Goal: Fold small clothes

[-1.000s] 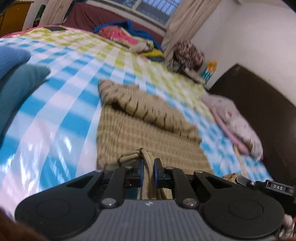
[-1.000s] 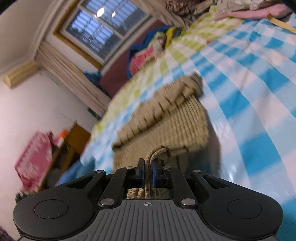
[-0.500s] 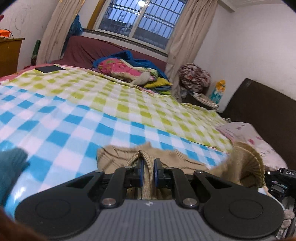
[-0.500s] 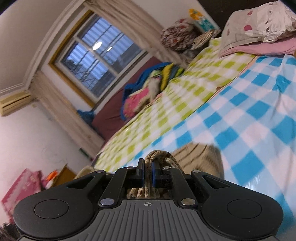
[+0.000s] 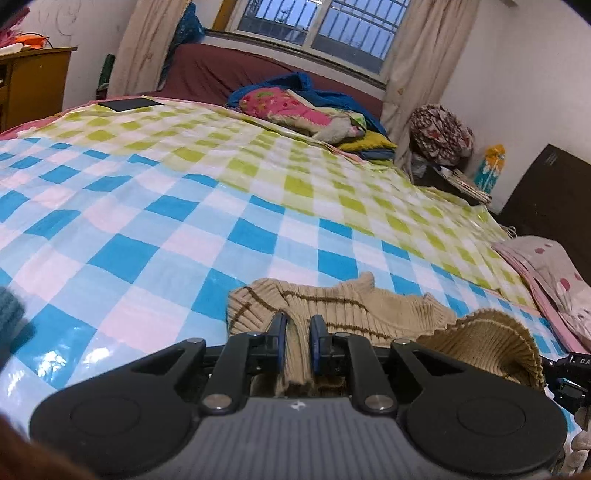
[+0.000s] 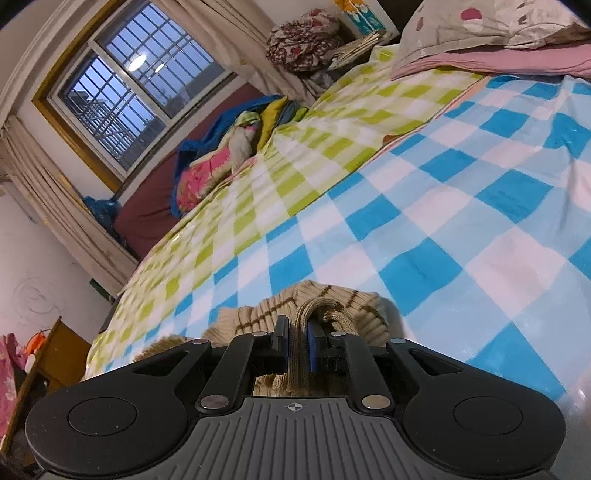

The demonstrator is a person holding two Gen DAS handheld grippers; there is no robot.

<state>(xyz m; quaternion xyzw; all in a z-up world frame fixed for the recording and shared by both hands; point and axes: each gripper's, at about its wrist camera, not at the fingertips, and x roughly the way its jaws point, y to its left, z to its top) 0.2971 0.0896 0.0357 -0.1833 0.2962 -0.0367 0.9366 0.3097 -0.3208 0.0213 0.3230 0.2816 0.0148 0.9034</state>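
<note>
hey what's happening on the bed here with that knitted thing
A person is folding a small beige knitted sweater with brown stripes on the checked bed cover, using a handheld gripper in each hand. The left gripper and the right gripper each have a bunch of the knit between their fingers, and both sets of jaws are just starting to open. The sweater lies bunched on the bed in front of them.

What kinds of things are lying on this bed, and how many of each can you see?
Beige striped knit sweater, fabric between both grippers' jaws: 1
Grippers, left gripper and right gripper, both jaws opening: 2
Checked bed cover: 1
Pillow: 1
Pile of colourful bedding: 1
Flat dark object at the far edge: 1
Total: 7
</note>
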